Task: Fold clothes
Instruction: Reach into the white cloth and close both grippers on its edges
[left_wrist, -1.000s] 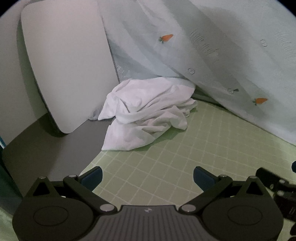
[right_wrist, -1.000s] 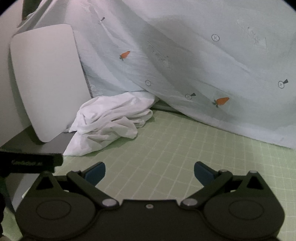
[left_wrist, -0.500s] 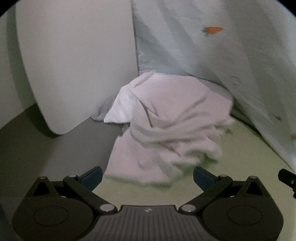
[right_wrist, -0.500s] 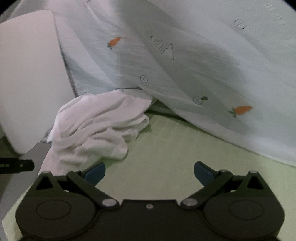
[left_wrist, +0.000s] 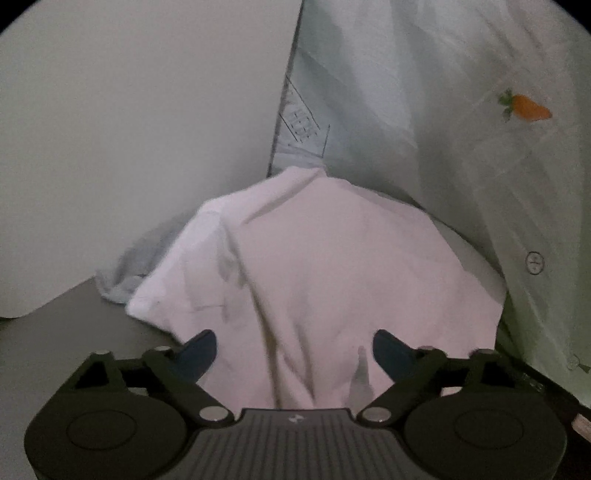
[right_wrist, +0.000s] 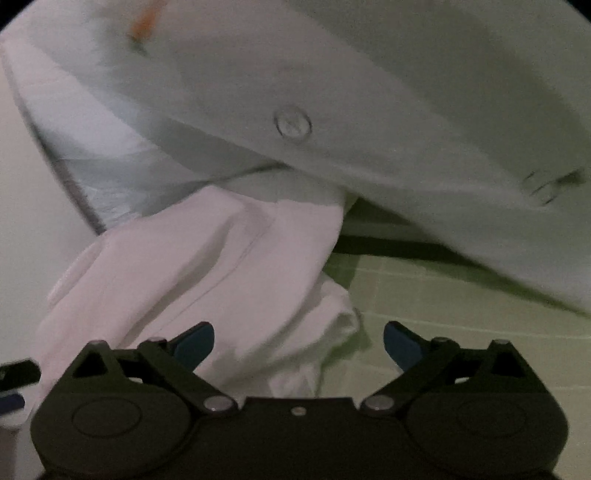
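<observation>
A crumpled white garment lies in a heap at the back of the work surface; it also shows in the right wrist view. My left gripper is open, its blue-tipped fingers spread just over the near part of the heap. My right gripper is open over the garment's right edge, with its right finger above the green mat. Neither gripper holds anything.
A pale blue sheet with small carrot prints hangs behind and right of the heap, and fills the top of the right wrist view. A white board leans at the back left. A grey surface lies left of the mat.
Both grippers have moved forward to the white garment, which now fills the space between their fingers. Both stay open.
</observation>
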